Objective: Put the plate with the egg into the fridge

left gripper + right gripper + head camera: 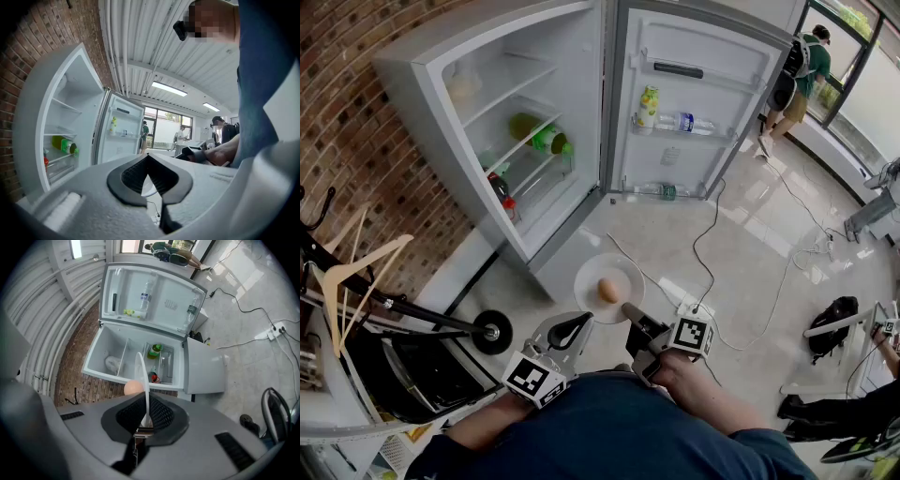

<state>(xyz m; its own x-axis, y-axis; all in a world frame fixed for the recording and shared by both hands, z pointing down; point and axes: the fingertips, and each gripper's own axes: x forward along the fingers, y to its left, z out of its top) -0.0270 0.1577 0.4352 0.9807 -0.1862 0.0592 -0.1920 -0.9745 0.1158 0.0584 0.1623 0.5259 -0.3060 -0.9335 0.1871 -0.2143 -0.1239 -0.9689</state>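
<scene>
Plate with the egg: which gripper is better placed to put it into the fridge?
Right. The right gripper grips the plate by its rim, the egg on it, facing the open fridge; the left gripper is shut, empty.

Right gripper view: the plate [142, 376] shows edge-on, so its face is unseen, and its near rim is hidden between the right gripper's [144, 404] pads. The egg's [133, 387] lower part is hidden behind that gripper.

Head view: a pale item [464, 87] on the fridge's [412, 66] top shelf is too blurred to identify. The door bottle [684, 122] label is too small to read. A person [853, 412] at near right is cut off by the picture's edge.
</scene>
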